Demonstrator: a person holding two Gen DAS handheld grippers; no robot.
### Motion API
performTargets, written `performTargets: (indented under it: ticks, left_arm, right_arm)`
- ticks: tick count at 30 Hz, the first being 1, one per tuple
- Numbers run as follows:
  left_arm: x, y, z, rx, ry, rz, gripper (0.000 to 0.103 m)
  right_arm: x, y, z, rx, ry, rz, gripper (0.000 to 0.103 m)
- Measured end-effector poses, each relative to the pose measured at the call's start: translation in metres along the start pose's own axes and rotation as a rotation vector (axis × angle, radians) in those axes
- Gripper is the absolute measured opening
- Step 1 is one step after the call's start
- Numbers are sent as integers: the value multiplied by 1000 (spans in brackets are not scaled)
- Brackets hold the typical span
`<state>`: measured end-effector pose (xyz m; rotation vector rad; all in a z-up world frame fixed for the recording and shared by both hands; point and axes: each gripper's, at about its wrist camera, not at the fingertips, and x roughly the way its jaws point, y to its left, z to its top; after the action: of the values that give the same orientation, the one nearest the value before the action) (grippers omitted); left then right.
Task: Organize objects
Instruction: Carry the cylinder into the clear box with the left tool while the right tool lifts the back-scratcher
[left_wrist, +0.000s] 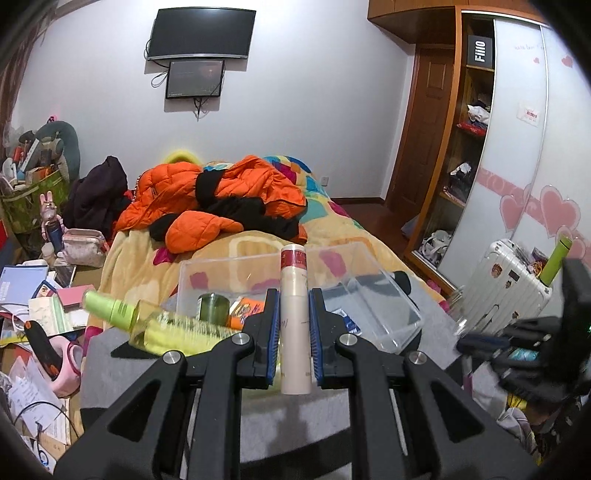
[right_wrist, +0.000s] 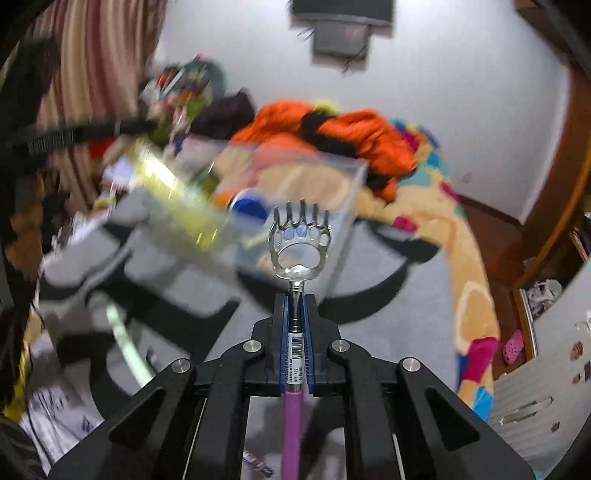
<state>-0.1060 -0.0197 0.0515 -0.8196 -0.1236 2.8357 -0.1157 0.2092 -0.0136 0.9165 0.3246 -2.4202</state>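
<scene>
My left gripper (left_wrist: 293, 295) is shut on an upright cream tube with a red band (left_wrist: 293, 266). Just beyond it a clear plastic bin (left_wrist: 369, 306) sits on a grey mat (left_wrist: 295, 417), holding a small green jar (left_wrist: 213, 306) and an orange packet. A yellow-green spray bottle (left_wrist: 155, 321) leans over the bin's left side. My right gripper (right_wrist: 295, 297) is shut on the shaft of a back scratcher with a metal bear-claw head (right_wrist: 300, 240) and a purple handle. The claw points at the clear bin (right_wrist: 332, 173). The right wrist view is motion-blurred. In the left wrist view the right gripper (left_wrist: 476, 341) is a dark blur.
A bed with an orange jacket (left_wrist: 207, 199) lies behind the bin. At right stand a white suitcase (left_wrist: 506, 291) with a green bottle (left_wrist: 554, 262) and an open wardrobe (left_wrist: 461, 166). At left are papers and boxes (left_wrist: 37, 306) and a pink pouch (left_wrist: 83, 245).
</scene>
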Motion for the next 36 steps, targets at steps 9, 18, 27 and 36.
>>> performTargets:
  ticks: [9, 18, 27, 36]
  left_arm:
    - [14, 8, 6, -45, 19, -19, 14]
    - [40, 22, 19, -106, 61, -66, 14]
    - [83, 28, 11, -117, 164, -88, 14]
    - [105, 28, -3, -113, 229, -84, 14]
  right_arm:
    - [-42, -30, 29, 95, -153, -59, 6]
    - [-70, -39, 61, 113, -279, -92, 6]
    - [-61, -21, 105, 68, -355, -84, 6]
    - [-21, -2, 130, 40, -318, -60, 6]
